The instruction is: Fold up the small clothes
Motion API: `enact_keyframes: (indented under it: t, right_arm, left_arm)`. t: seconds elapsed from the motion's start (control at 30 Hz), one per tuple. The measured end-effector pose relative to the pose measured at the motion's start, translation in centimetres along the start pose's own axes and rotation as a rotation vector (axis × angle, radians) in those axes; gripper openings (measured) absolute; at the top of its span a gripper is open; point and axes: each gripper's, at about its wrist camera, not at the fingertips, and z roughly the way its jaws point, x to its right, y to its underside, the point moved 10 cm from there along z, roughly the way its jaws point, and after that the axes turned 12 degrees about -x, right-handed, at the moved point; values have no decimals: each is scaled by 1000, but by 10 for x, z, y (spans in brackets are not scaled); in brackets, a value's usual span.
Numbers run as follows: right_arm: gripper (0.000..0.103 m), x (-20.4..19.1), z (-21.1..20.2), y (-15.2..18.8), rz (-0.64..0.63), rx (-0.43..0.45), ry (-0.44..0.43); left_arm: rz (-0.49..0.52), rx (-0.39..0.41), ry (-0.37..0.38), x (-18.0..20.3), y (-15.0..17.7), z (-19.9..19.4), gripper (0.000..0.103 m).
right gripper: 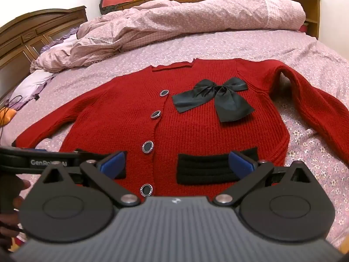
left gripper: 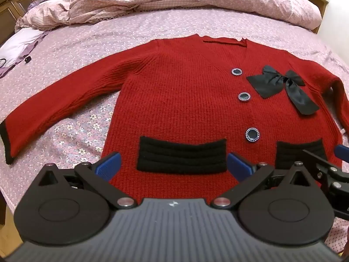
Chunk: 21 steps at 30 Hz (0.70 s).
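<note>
Fingers of left gripper (left gripper: 173, 163) and right gripper (right gripper: 177, 163) spread wide, holding nothing, hovering over the hem; folding not begun, next move probably a sleeve grab. Red cardigan (left gripper: 185, 100) flat on bed (left gripper: 130, 28), sleeves at 9 and 3 o'clock, bow (right gripper: 214, 97) at 12

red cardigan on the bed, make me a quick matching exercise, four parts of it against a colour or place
Match each part of the red cardigan.
1 satin bow
2 pocket
3 sleeve cuff
4 buttons

a down the front opening
b black trim at the sleeve end
c dark, on the chest
d black ribbed patch near the hem

Pairs: 1-c, 2-d, 3-b, 4-a
</note>
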Motion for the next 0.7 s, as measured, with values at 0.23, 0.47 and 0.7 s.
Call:
enact_keyframes:
  t: [0.23, 0.47, 0.7]
  right_arm:
    - [103, 0, 0, 0, 1, -2, 0]
    - [103, 1, 0, 0, 1, -2, 0]
    - [103, 1, 1, 1, 1, -3, 0]
  left_arm:
    - [-2, -2, -2, -1, 0, 0, 103]
    - [-4, -2, -4, -2, 0, -1, 103]
    - [-4, -2, -5, -3, 0, -1, 103]
